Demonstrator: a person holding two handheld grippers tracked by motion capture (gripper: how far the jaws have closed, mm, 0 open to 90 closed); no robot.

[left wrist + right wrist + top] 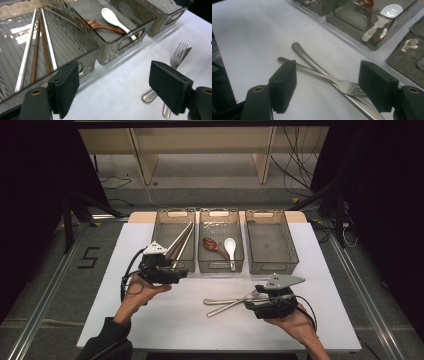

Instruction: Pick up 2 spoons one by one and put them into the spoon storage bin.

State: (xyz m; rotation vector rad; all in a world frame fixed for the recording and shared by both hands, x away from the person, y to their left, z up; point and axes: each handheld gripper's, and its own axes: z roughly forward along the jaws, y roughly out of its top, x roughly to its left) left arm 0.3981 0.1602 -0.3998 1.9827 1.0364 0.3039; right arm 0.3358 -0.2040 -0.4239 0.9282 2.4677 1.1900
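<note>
Two forks (pixel 235 301) lie crossed; we hold the right gripper (pixel 327 85), jaws apart, over them, presumably for pickup; left gripper (pixel 111 92) likewise gapes, empty.

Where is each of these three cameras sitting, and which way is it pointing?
High view: above the person's side, looking forward and down on the table; both forearms and grippers show.
Left gripper view: rides the left gripper, facing the chopsticks bin; its open black fingers show.
Right gripper view: rides the right gripper, over the crossed fork and knife; open fingers show.
Shared: fork, knife and middle bin with spoons.
</note>
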